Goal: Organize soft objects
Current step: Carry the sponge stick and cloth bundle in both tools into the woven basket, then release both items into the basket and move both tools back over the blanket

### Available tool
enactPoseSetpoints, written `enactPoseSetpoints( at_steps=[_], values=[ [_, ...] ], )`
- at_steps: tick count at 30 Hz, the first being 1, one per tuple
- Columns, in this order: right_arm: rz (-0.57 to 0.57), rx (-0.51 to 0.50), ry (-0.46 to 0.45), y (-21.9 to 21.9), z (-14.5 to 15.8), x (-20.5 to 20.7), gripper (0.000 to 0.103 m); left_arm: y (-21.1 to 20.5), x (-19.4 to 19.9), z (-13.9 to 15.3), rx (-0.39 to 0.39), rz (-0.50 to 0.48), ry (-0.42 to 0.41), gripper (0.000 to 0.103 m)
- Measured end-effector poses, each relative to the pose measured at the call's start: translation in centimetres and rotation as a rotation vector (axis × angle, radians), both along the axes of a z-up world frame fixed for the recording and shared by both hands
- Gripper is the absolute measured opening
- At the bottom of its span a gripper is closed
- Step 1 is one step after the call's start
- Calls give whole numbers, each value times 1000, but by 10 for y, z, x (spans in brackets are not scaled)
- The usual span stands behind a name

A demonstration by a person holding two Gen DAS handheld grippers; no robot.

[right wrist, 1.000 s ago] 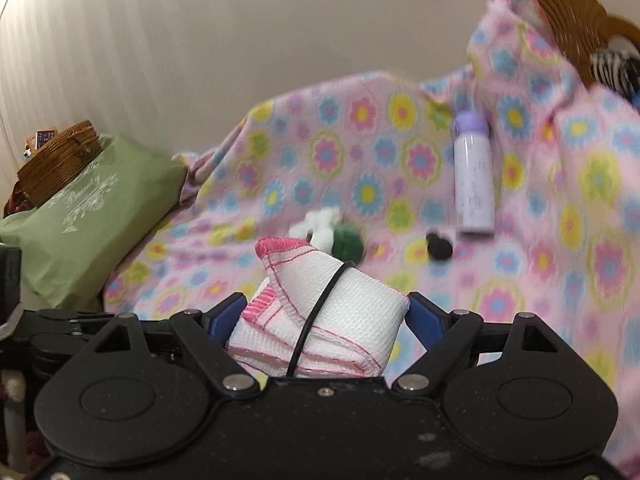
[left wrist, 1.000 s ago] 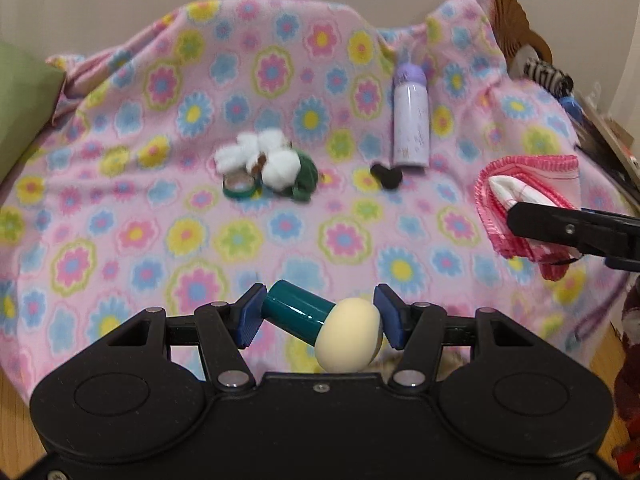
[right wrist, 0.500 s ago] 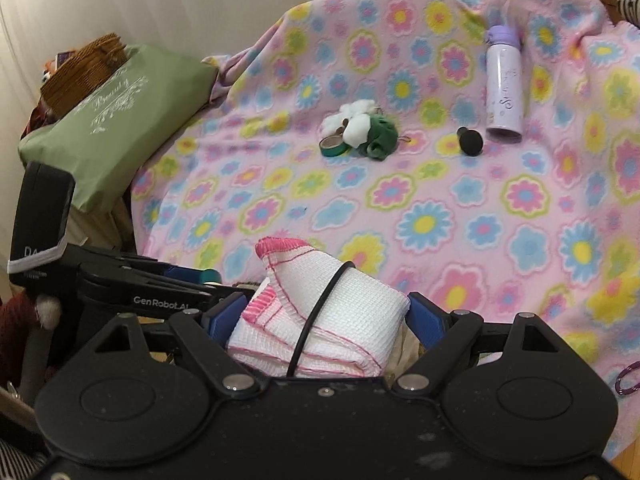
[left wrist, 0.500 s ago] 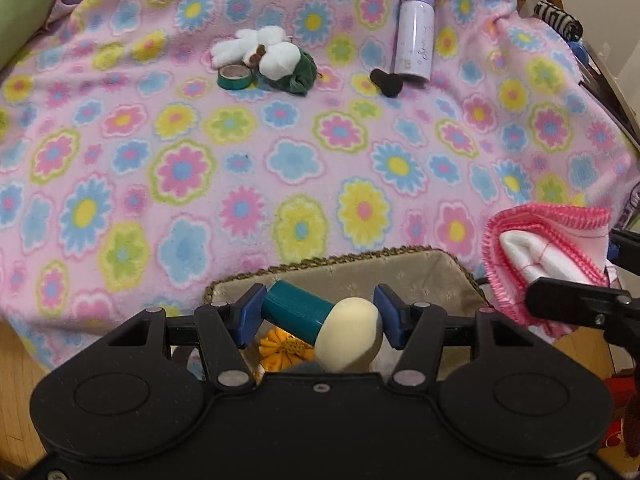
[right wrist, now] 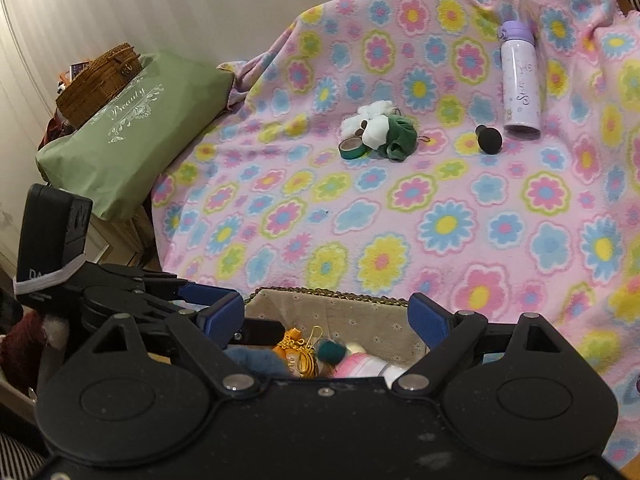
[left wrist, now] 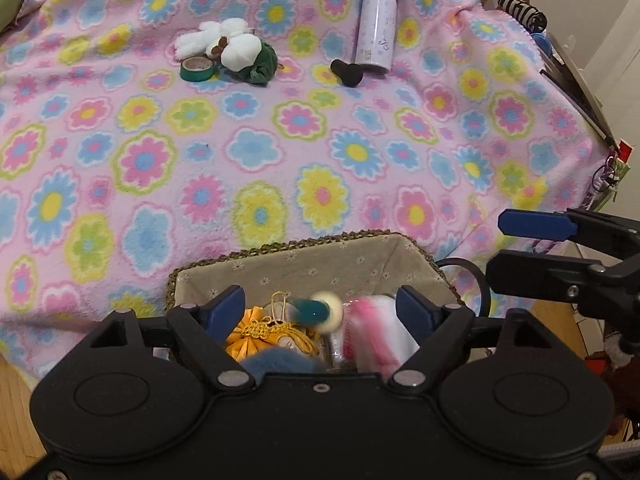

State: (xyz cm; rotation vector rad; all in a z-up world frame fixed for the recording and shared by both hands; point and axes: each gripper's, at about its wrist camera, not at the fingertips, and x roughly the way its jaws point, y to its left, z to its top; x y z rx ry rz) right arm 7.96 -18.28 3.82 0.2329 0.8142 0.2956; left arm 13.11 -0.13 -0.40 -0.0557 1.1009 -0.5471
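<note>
The left gripper point(left wrist: 320, 312) has just been opening; its jaws stand apart, and the blurred teal-handled sponge applicator point(left wrist: 320, 312) drops free between them into the lined basket point(left wrist: 304, 268) at the near edge. The right gripper point(right wrist: 326, 316) has also been opening, empty; the pink-edged cloth point(right wrist: 360, 362) lies in the basket. Left to sort: the white plush point(left wrist: 224, 42) and green pouch point(left wrist: 260, 66) on the far blanket point(left wrist: 360, 152).

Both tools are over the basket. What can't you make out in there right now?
- Teal-handled puff: motion-blurred in both views.
- Pink-edged cloth: blurred; lower part hidden by the left tool's body.
- Blue fluffy item: mostly behind the right tool's body.
- Basket floor: covered.
</note>
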Motion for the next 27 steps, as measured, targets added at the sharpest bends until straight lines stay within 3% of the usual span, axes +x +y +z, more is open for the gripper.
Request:
enactPoseSetpoints(
  at_steps=[11,27],
  values=[
    [-25,-6,28,-3,-5,1,89,3,1,-5,52,41,10,78],
    [-90,-34,62,-7,-17,17,89,12,13,-7,147,131,-37,79]
  ],
)
